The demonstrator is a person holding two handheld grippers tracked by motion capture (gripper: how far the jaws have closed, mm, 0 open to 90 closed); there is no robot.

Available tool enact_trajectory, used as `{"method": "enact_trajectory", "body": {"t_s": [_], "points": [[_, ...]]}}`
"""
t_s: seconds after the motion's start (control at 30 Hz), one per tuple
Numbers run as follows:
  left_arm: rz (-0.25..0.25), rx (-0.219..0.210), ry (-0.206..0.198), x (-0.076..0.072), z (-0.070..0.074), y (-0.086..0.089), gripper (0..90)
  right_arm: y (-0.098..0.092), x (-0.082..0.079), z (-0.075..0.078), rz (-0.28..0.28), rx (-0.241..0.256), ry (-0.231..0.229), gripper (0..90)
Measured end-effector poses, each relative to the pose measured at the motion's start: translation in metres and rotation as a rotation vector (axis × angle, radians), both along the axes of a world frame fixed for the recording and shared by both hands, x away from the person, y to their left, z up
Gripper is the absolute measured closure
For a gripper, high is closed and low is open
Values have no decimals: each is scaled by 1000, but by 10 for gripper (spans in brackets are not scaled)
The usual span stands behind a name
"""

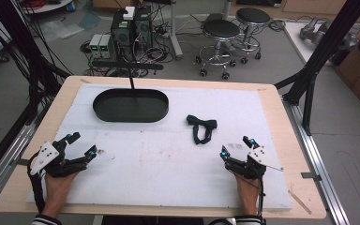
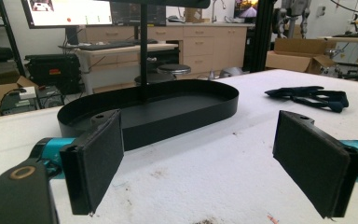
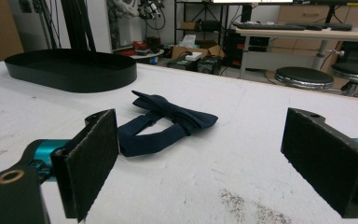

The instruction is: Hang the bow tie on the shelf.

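Observation:
A dark navy bow tie (image 1: 201,127) lies on the white foam sheet right of centre, its strap looped toward me; it also lies just ahead of the jaws in the right gripper view (image 3: 168,122) and far right in the left gripper view (image 2: 310,97). A black oval tray (image 1: 131,106) sits empty at the back left (image 2: 168,109) (image 3: 70,69). My left gripper (image 1: 82,144) rests open near the front left, nothing between its pads (image 2: 95,163). My right gripper (image 1: 236,146) rests open at the front right, a short way nearer me than the bow tie.
A black post (image 1: 131,79) on a stand rises behind the tray. The white foam sheet (image 1: 159,159) covers most of the wooden table (image 1: 281,122). Stools (image 1: 220,35), computer boxes and cables stand on the floor beyond the far edge. Black frame struts flank both sides.

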State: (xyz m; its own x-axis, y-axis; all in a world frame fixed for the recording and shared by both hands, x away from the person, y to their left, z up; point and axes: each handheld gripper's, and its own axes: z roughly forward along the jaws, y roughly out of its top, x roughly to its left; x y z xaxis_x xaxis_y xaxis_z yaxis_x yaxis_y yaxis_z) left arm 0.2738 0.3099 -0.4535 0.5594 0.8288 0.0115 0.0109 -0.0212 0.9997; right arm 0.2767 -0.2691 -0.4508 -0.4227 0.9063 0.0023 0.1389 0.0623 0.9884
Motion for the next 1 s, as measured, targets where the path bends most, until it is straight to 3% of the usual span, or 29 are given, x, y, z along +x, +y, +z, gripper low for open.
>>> {"method": "enact_trajectory", "body": {"t_s": [0.53,1.0], "points": [[4,32,-3,0,1,-3,165,0,0,0,-6,-4,-12,105],[2,30,-12,-1,0,-3,164,-1,0,0,-21,5,-14,105]]}}
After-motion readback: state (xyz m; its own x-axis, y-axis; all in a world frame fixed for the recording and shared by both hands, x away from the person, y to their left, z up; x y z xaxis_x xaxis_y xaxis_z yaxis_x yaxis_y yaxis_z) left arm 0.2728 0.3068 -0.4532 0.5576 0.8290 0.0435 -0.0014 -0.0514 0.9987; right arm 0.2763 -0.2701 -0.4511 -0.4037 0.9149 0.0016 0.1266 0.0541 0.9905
